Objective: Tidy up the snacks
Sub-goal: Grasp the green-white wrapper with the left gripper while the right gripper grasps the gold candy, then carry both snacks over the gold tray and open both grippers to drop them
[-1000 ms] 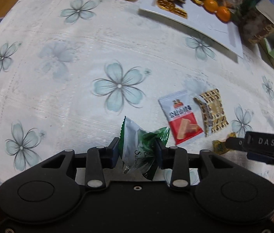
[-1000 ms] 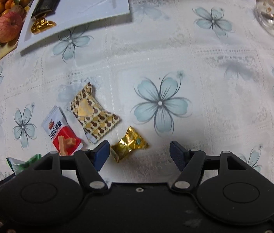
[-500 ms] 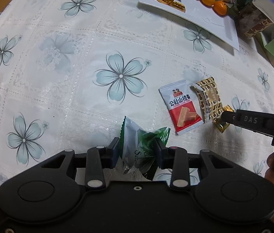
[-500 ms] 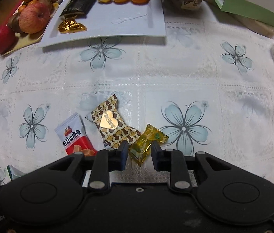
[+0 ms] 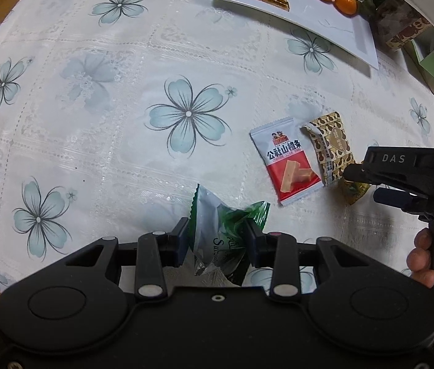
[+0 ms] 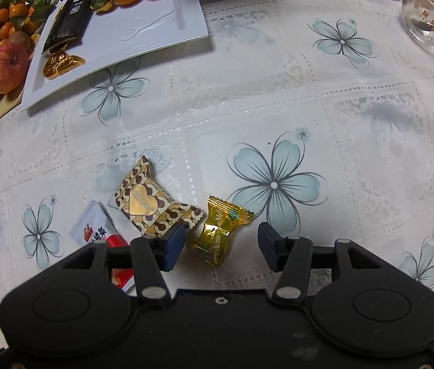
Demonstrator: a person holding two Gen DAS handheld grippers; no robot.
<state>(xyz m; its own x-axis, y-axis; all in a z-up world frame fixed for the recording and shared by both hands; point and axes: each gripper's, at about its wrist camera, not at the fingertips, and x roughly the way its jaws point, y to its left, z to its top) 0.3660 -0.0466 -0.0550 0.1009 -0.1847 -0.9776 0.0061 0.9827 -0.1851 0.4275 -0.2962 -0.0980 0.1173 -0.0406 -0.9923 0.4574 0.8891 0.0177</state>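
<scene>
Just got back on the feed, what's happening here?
Snacks are being sorted on a flowered table. The left tool is clamped on a green packet. The right tool is open around a gold candy lying on the cloth. A red-and-white wafer packet and a brown patterned one lie alongside.

You have four wrapped snacks: one green packet [image 5: 223,233], one red packet [image 5: 287,166], one brown-patterned packet [image 6: 152,203], one gold candy [image 6: 221,235].

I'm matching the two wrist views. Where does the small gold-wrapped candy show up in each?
Left wrist: gold candy at right, mostly hidden under the right gripper.
Right wrist: gold candy low centre, lying between the open fingers.
Shared landmark: brown heart-patterned packet beside it.
</scene>
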